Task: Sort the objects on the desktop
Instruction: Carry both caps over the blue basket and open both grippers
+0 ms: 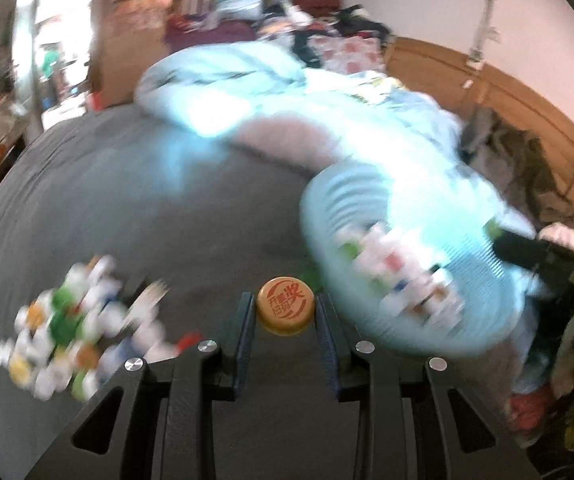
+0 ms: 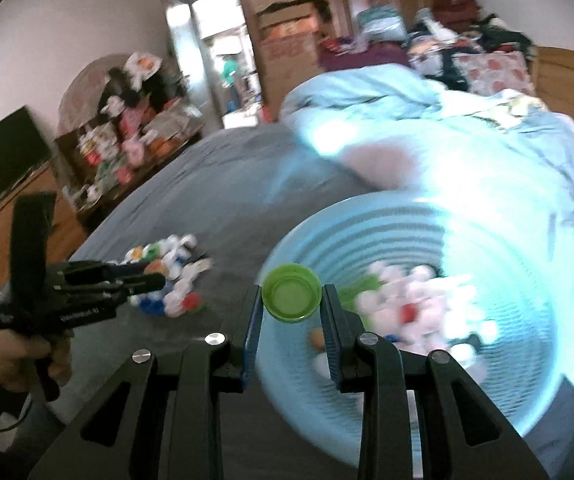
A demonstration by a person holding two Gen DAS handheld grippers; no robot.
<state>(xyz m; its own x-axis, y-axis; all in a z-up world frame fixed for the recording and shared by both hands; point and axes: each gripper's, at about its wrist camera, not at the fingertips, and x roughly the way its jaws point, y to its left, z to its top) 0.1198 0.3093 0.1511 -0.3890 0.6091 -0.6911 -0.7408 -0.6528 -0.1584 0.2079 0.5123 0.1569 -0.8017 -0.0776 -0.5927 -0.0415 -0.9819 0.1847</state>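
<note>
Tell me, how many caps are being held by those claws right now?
2: an orange cap in the left gripper, a green cap in the right gripper.

Orange bottle cap — red print reads 开盖扫码 and 奖.

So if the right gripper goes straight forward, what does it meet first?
Probably the blue basin: the right gripper, shut on a green cap, points over its near rim toward the caps inside. Depth is unclear.

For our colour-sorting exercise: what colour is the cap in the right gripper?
Green cap, clearest in the right wrist view.
</note>
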